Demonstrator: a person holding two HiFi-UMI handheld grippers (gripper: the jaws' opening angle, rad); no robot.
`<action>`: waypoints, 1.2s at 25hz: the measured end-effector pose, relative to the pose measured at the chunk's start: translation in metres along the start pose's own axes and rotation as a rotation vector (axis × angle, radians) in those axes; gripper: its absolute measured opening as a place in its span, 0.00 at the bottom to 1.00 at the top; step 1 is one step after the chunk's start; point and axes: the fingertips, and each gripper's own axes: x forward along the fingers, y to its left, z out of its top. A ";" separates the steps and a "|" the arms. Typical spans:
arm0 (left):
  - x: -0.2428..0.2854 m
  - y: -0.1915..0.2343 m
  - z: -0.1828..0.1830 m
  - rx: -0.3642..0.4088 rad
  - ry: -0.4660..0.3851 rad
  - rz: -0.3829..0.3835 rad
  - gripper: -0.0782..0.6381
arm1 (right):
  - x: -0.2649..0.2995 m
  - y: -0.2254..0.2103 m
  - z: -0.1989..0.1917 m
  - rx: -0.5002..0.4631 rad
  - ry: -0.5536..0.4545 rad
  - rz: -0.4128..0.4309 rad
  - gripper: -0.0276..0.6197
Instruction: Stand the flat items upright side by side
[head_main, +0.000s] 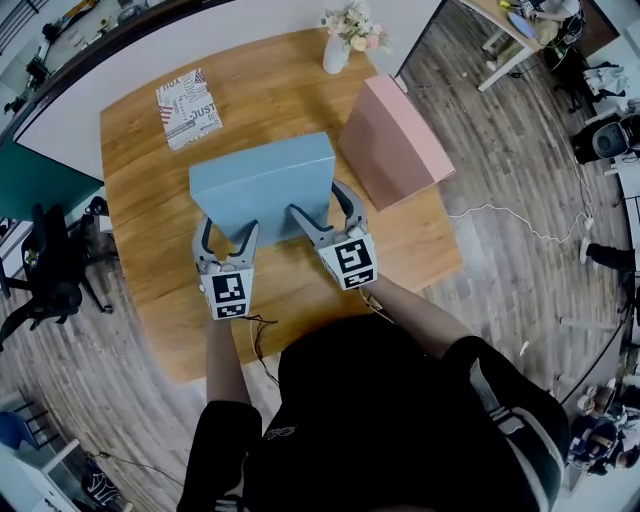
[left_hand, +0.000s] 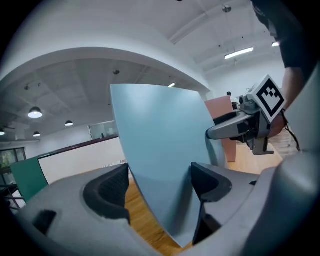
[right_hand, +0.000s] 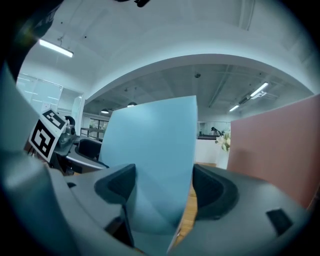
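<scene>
left claw (head_main: 228, 227) and right claw (head_main: 316, 199) each clamped on the blue box (head_main: 262, 172)

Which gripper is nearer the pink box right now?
Right. The right gripper holds the blue box at the end beside the pink box; the left gripper holds its other end, farther away.

Grey left gripper (head_main: 229, 235), right gripper (head_main: 318, 200); black pads (left_hand: 111, 186); white cubes (head_main: 229, 295), black square markers; thin cable (head_main: 258, 335); black top (head_main: 380, 420), striped sleeve (head_main: 510, 425).
</scene>
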 end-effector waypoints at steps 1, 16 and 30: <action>-0.001 -0.001 0.001 0.015 -0.008 0.013 0.67 | -0.003 0.000 0.001 -0.007 -0.005 -0.009 0.60; -0.027 -0.030 0.000 0.096 -0.051 0.032 0.64 | -0.022 -0.005 -0.017 -0.052 0.020 0.071 0.60; -0.046 0.008 0.017 -0.112 -0.069 -0.360 0.69 | -0.034 -0.002 -0.025 -0.011 0.087 0.166 0.60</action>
